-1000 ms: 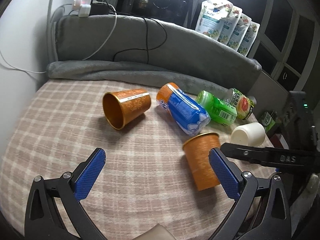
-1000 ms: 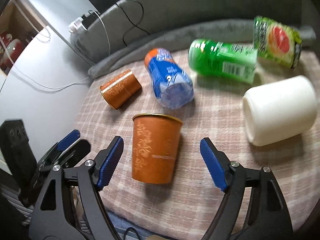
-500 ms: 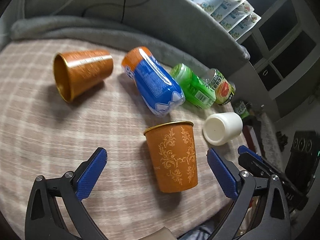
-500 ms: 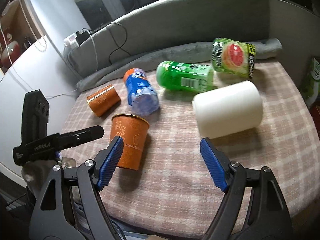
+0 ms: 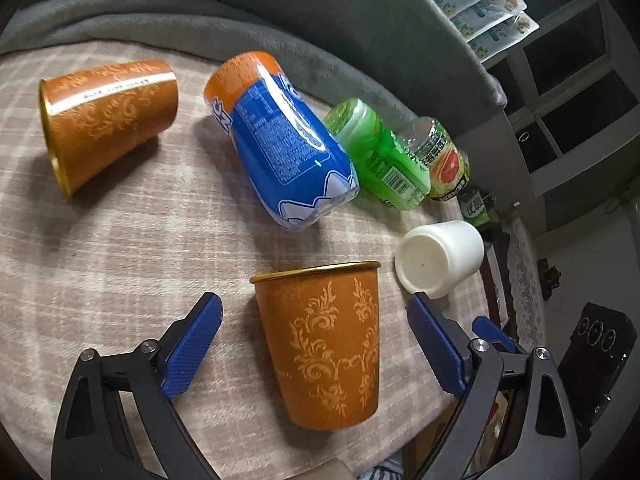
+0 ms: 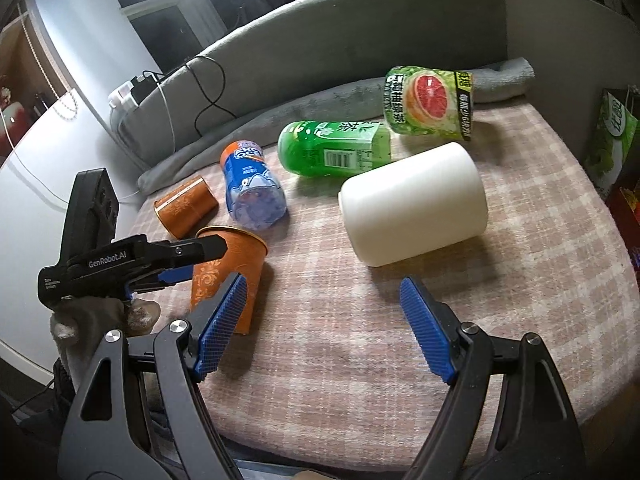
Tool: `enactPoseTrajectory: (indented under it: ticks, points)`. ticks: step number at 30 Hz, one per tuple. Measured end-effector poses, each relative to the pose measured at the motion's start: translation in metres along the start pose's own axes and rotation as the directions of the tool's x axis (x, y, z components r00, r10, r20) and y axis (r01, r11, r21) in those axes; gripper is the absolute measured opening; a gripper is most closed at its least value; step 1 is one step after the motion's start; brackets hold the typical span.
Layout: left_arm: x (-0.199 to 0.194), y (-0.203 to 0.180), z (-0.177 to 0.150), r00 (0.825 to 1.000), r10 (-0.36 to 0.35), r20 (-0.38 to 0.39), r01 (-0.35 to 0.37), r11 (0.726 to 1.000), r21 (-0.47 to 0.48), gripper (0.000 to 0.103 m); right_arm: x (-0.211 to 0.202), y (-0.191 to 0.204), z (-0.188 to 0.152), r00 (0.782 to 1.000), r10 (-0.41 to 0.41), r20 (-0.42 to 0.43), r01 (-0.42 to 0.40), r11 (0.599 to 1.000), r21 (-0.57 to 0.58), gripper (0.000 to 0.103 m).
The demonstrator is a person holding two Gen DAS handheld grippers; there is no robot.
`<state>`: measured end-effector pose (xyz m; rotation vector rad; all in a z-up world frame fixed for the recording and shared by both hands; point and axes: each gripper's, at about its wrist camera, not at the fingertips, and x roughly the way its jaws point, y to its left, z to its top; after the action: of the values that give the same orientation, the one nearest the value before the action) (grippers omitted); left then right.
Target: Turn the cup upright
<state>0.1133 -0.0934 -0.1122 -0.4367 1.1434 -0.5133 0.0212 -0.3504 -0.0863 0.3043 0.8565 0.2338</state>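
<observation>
On the checked pink-and-beige blanket (image 5: 132,248) that covers the counter, an orange cup with a gold rim (image 5: 324,344) stands upright, mouth up, between the two blue pads of the left claw (image 5: 314,340). That claw is spread wide, and neither pad touches the cup wall. In the right wrist view the same cup (image 6: 228,276) sits at the near left edge of the blanket, partly hidden by the left claw's black frame and by one blue pad of the right claw (image 6: 324,324). The right claw is also spread wide and grips nothing; only blanket lies between its pads. A white cup (image 6: 414,210) lies on its side just beyond the right claw, its flat base pointing toward the left wrist camera (image 5: 440,256). A second orange cup (image 5: 106,120) lies on its side farther back on the left, open mouth facing left, well apart from the upright one. Between them lies a blue-labelled bottle with an orange end (image 5: 280,140), and just beside it a green bottle (image 5: 380,160) on its side. A bottle with a grapefruit picture (image 6: 430,100) lies tilted against the grey folded blanket (image 5: 168,16) along the back edge.
</observation>
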Motion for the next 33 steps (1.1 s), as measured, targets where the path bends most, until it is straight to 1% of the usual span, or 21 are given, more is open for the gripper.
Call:
enactPoseTrajectory:
  ticks: [6,8,9,11,12,13,16,24,33]
  points:
    - [0.004,-0.001,-0.001,1.000,0.004,-0.018,-0.004,1.000,0.013,0.089,0.002,-0.004,0.000,1.000,-0.002,-0.006,0.003,1.000,0.010,0.082]
    - [0.005,-0.001,-0.001,1.000,0.007,-0.019,-0.007,1.000,0.017,0.084,0.001,-0.005,0.000,1.000,0.005,-0.014,-0.005,1.000,0.021,0.082]
    - [0.006,-0.001,0.000,1.000,0.009,-0.023,-0.008,1.000,0.020,0.078,0.001,-0.004,0.000,1.000,0.005,-0.013,-0.004,1.000,0.020,0.082]
    - [0.008,-0.001,0.001,1.000,0.013,-0.029,-0.013,1.000,0.017,0.078,0.000,-0.004,0.000,1.000,0.000,-0.008,0.000,1.000,0.017,0.082]
    - [0.009,-0.001,0.001,0.999,0.015,-0.029,-0.015,1.000,0.018,0.076,0.000,-0.004,0.001,1.000,-0.003,-0.005,0.003,1.000,0.015,0.082]
    - [0.009,-0.001,0.001,0.999,0.020,-0.028,-0.020,1.000,0.017,0.072,-0.001,-0.004,0.000,1.000,-0.007,-0.003,0.007,1.000,0.013,0.082]
    - [0.009,-0.003,0.002,0.999,0.021,-0.025,-0.021,1.000,0.021,0.067,-0.001,-0.005,0.001,1.000,-0.012,0.001,0.012,1.000,0.016,0.082]
    - [-0.004,-0.015,-0.002,0.998,0.046,0.034,-0.049,0.996,0.080,0.067,-0.002,-0.004,0.002,1.000,-0.013,0.006,0.013,1.000,0.016,0.082]
    - [-0.018,-0.029,-0.008,0.989,0.083,0.123,-0.100,0.985,0.144,0.067,-0.003,-0.002,0.002,1.000,-0.015,0.011,0.015,1.000,0.012,0.082]
